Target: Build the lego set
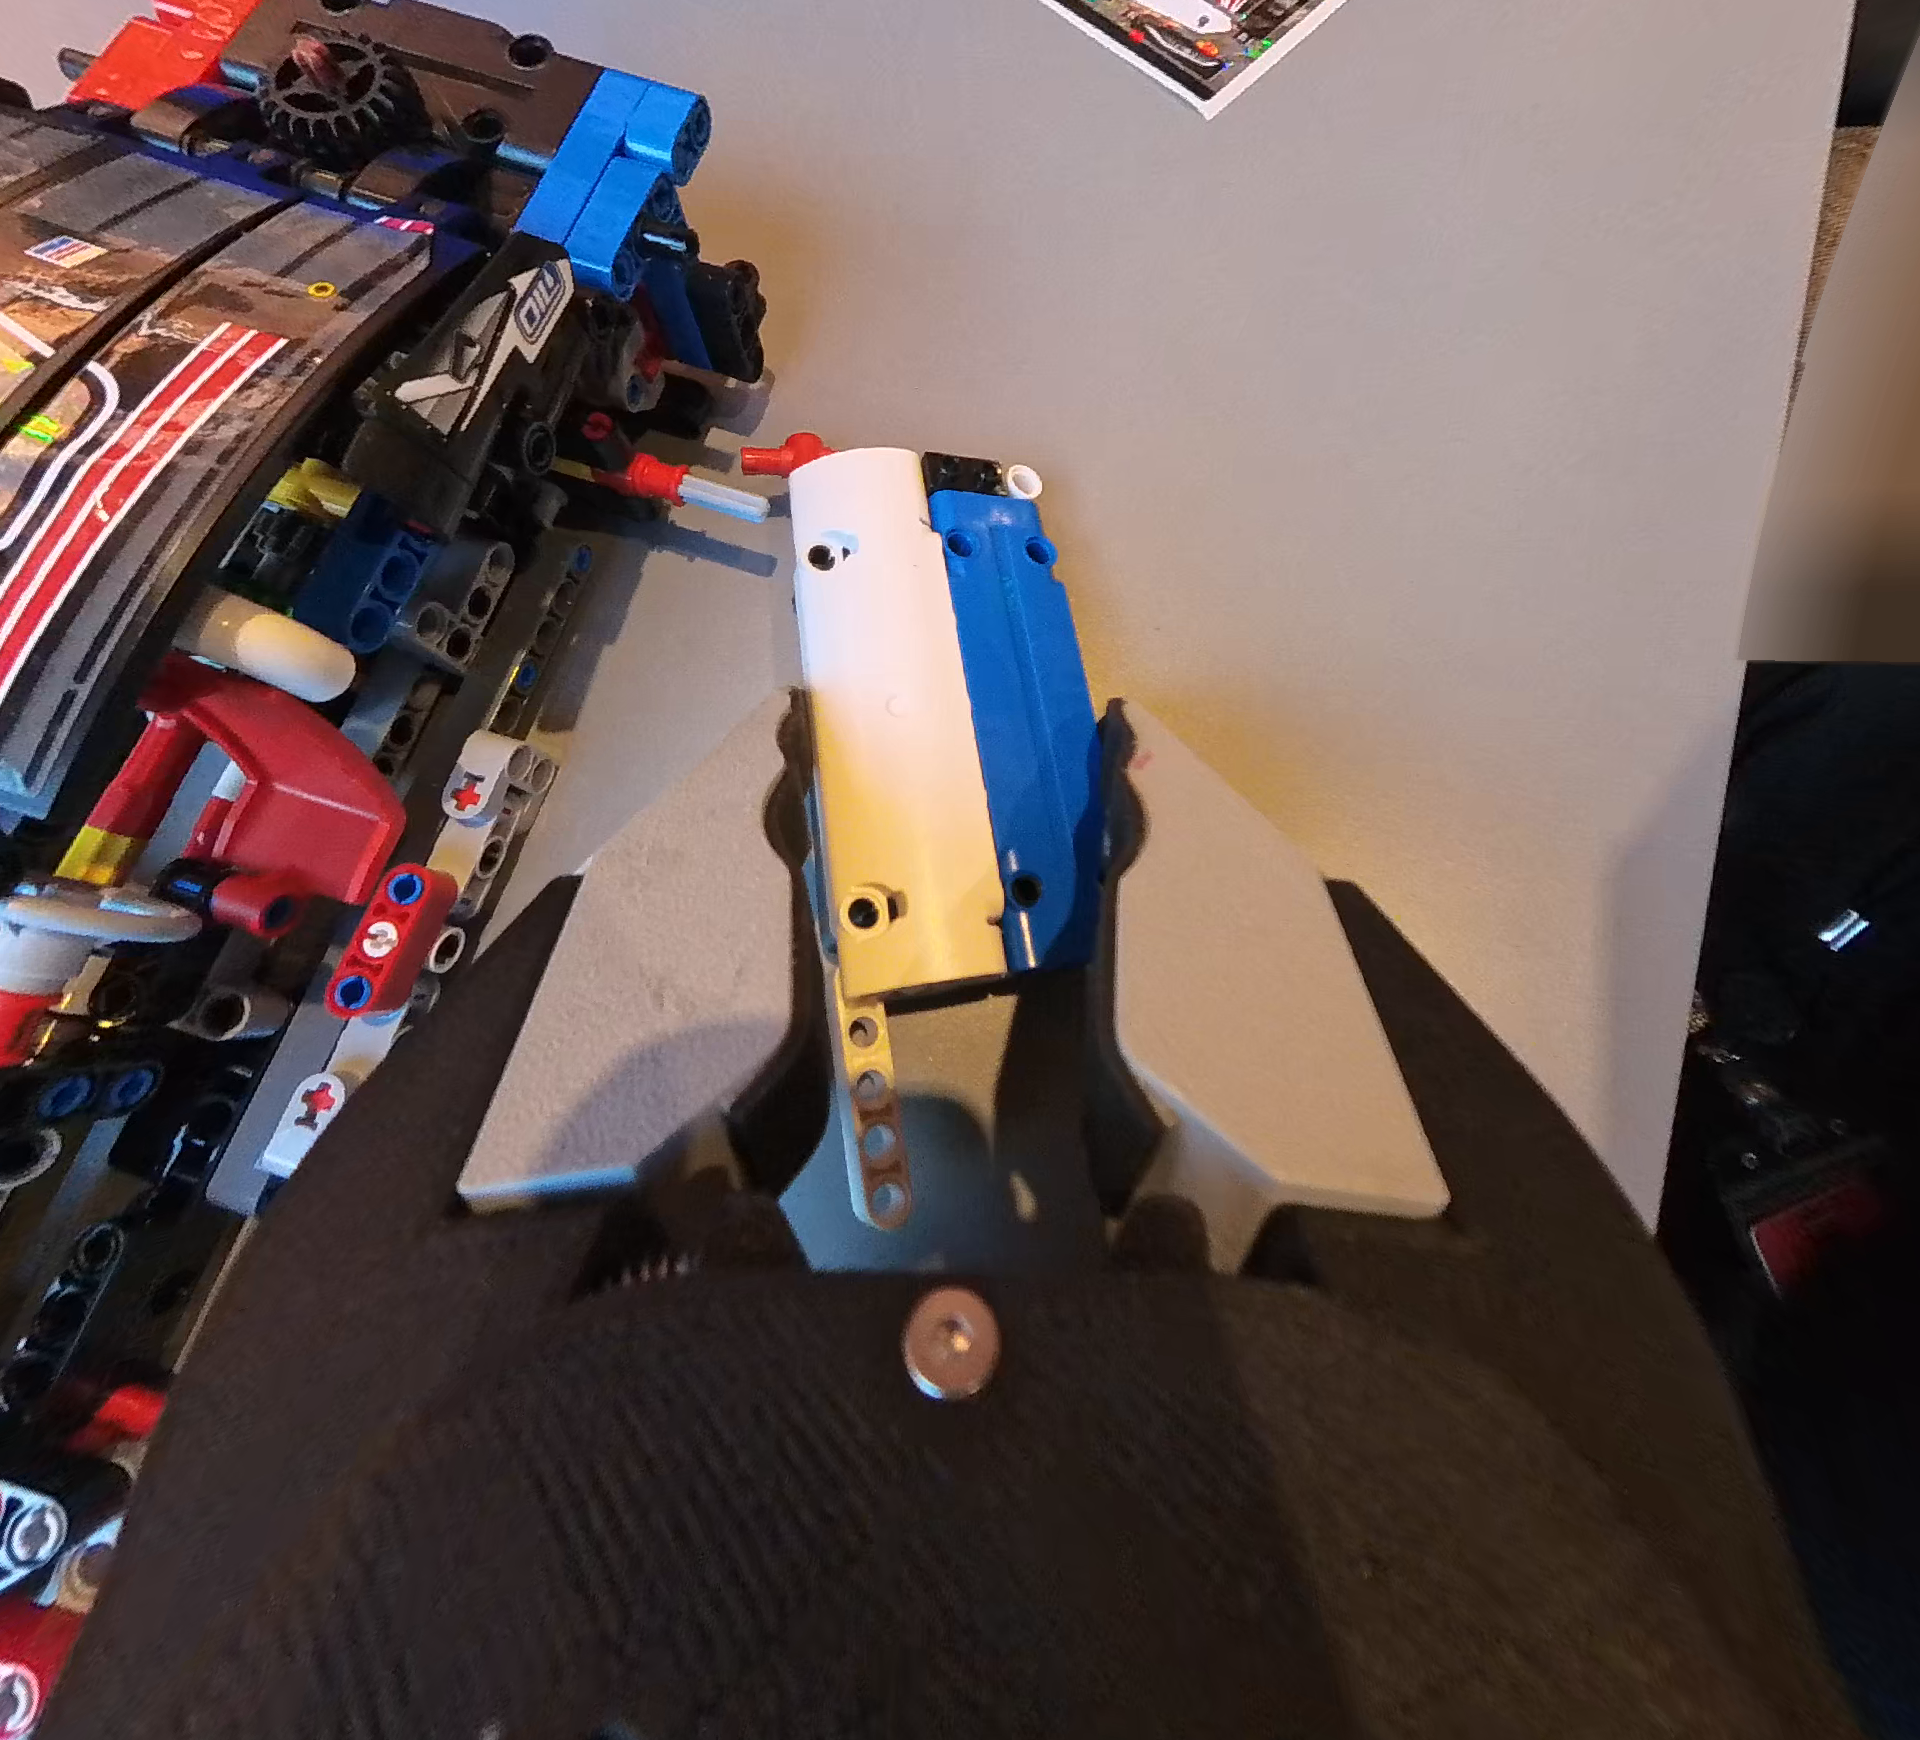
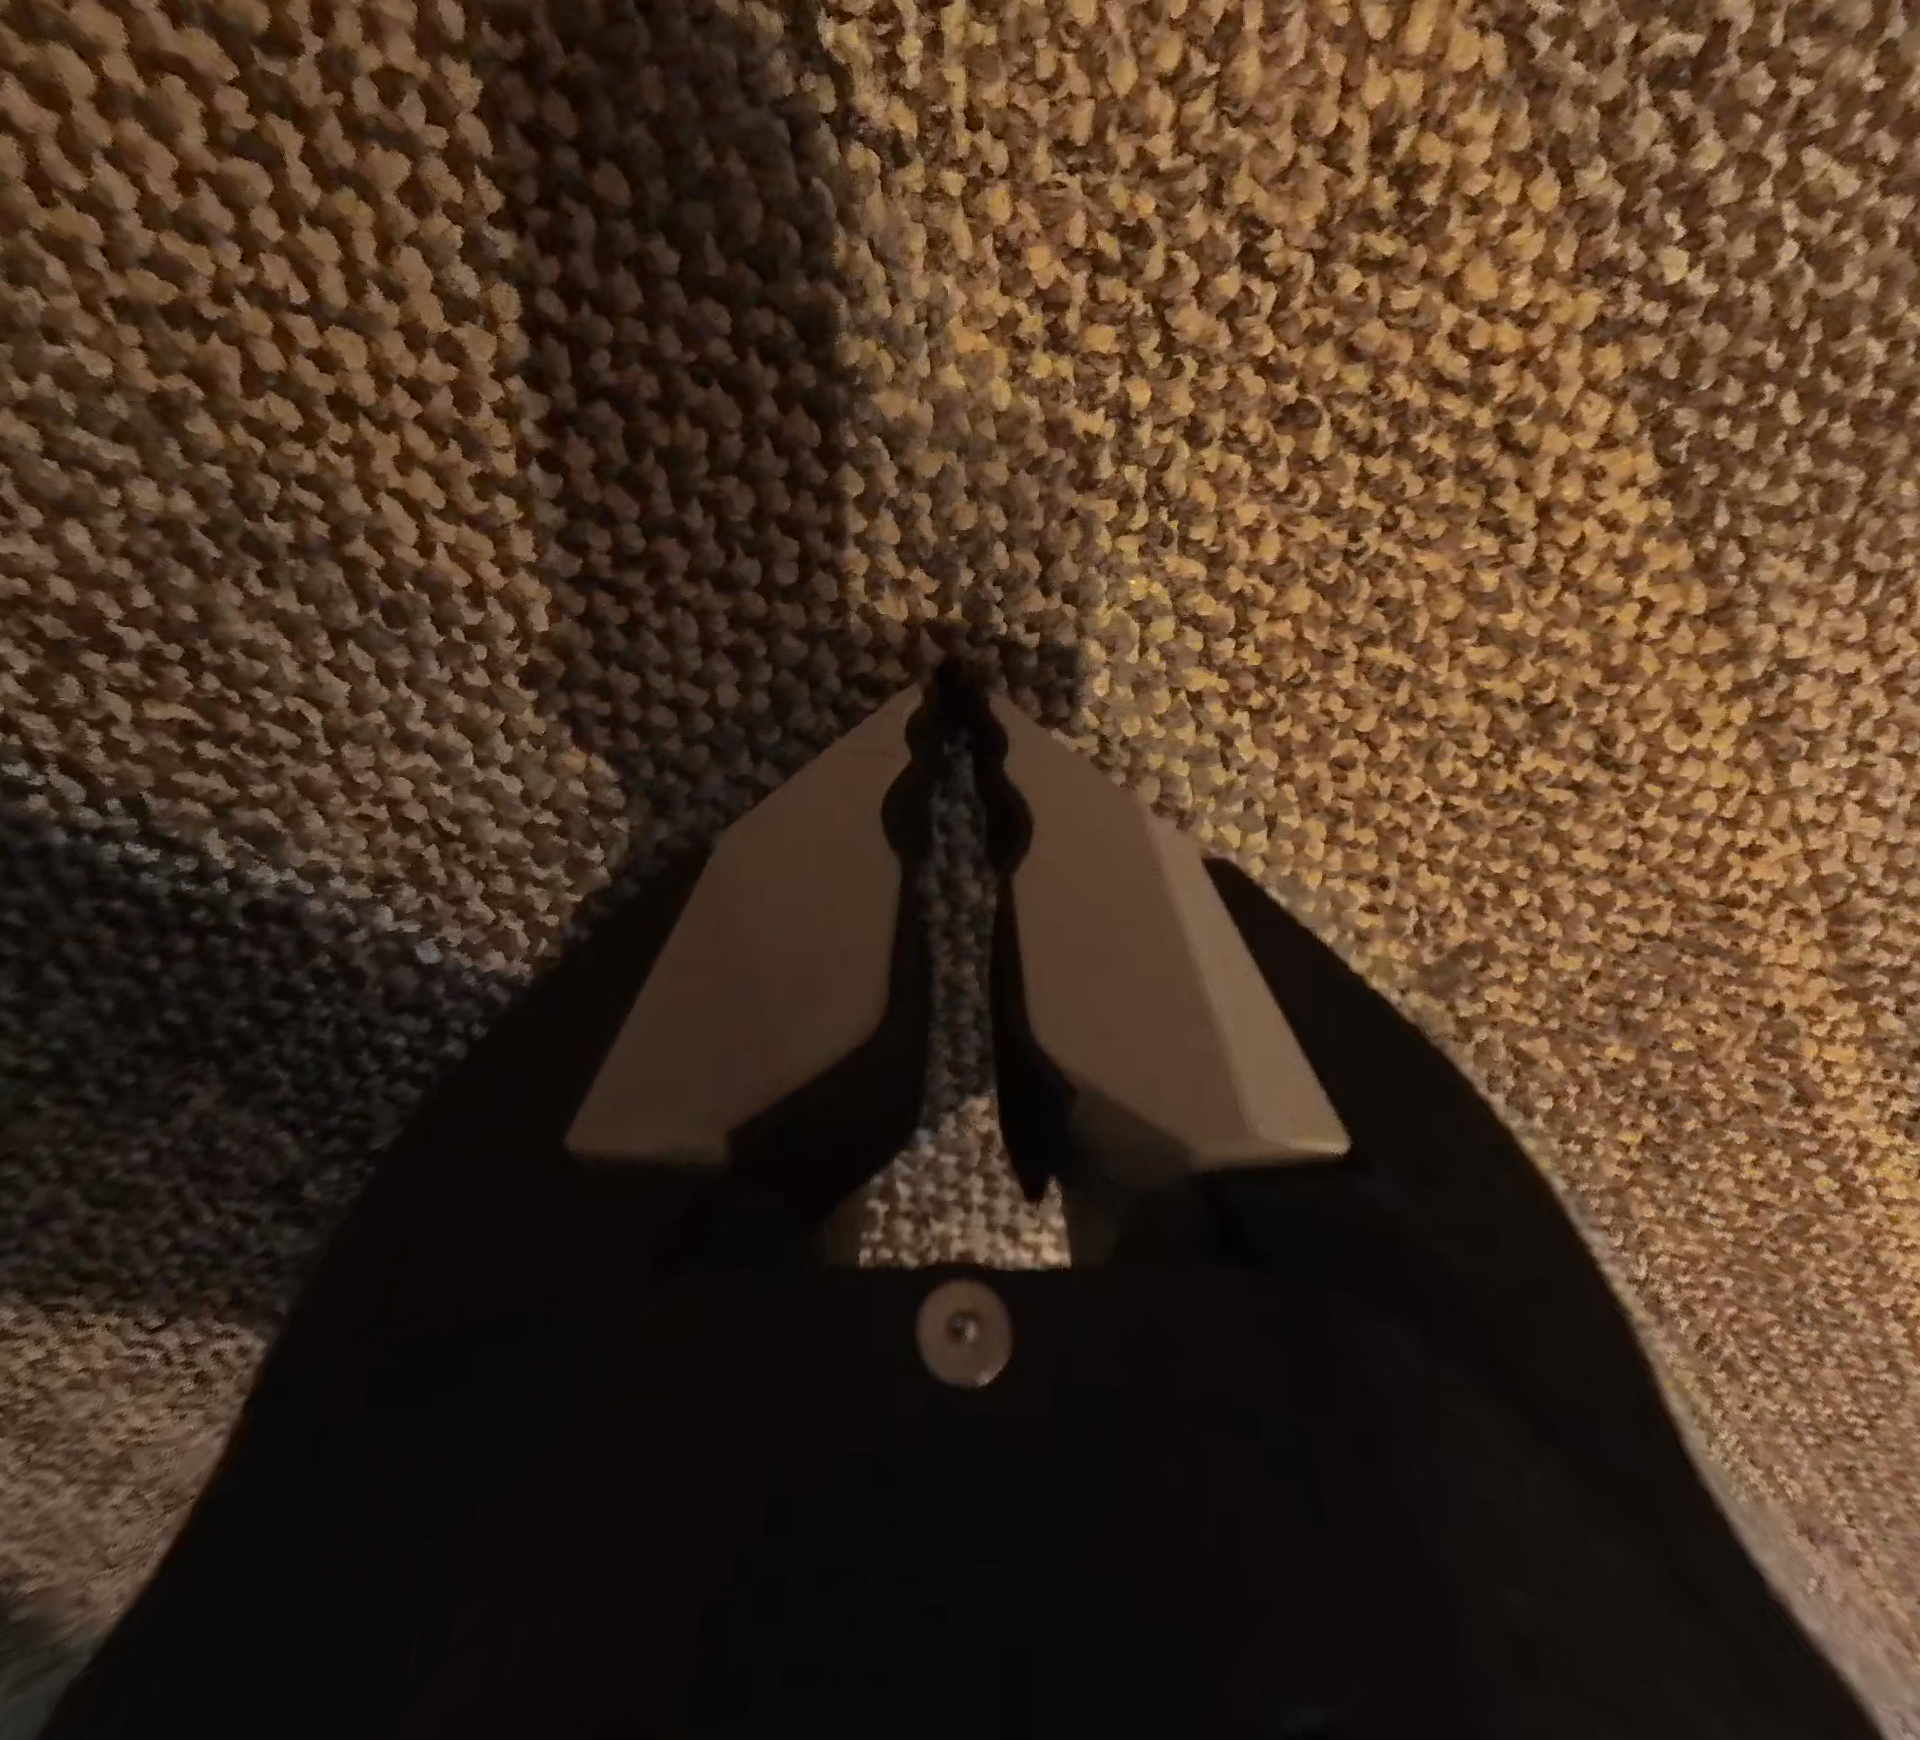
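left wrist view: the left gripper [image 1: 951,745] clamps a white-and-blue panel piece [image 1: 935,714] above the table [image 1: 1351,443], near its right edge, beside the lego car [image 1: 260,464]; a slanted push could snap its red pin [image 1: 781,456]. right wrist view: the right gripper [image 2: 961,703], seemingly pinched closed and empty, faces carpet [image 2: 1351,340].

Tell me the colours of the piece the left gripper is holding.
White on one side, blue on the other: the panel piece in the left gripper, clearest in the left wrist view.
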Tool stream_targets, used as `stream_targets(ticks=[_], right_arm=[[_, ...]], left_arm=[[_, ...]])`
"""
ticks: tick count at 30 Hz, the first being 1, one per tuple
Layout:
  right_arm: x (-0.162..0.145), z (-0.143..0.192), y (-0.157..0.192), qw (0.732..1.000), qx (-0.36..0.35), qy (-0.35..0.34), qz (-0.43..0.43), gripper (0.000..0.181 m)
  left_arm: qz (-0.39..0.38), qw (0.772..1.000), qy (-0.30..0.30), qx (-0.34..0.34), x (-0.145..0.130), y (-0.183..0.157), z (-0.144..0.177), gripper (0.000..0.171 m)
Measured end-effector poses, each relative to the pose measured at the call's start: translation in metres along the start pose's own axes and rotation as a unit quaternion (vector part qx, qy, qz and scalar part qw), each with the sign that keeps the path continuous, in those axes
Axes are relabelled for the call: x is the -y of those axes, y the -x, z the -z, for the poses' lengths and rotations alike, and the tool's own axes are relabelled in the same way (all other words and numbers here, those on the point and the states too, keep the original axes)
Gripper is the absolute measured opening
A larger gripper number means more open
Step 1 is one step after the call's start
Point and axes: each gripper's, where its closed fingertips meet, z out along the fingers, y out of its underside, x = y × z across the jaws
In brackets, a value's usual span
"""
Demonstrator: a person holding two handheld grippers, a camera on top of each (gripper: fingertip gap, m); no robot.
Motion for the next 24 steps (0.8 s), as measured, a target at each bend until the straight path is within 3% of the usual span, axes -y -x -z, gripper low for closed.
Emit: stream_targets(ticks=[5, 9, 13, 17, 21, 24], right_arm=[[0.024, 0.037, -0.008, 0.999, 0.016, -0.04, -0.017, 0.002], [0.085, 0.125, -0.004, 0.99, 0.049, -0.135, 0.0, 0.002], [0.169, 0.272, 0.014, 0.958, 0.082, -0.264, 0.076, 0.002], [0.25, 0.457, 0.054, 0.891, 0.105, -0.405, 0.177, 0.002], [0.302, 0.631, 0.143, 0.798, 0.153, -0.502, 0.296, 0.002], [0.31, 0.717, 0.239, 0.742, 0.238, -0.503, 0.373, 0.003]], left_arm=[[0.0, 1.0, 0.0, 0.0, 0.0, 0.0, 0.0, 0.054], [-0.003, 1.0, 0.0, 0.002, 0.0, 0.0, 0.0, 0.054], [-0.001, 1.0, 0.0, 0.001, 0.0, 0.0, 0.0, 0.054], [0.0, 1.0, 0.0, -0.001, 0.0, 0.0, 0.0, 0.054], [0.002, 1.0, 0.0, -0.003, 0.0, 0.0, 0.0, 0.054], [0.003, 1.0, 0.0, -0.003, 0.0, 0.0, 0.0, 0.054]])
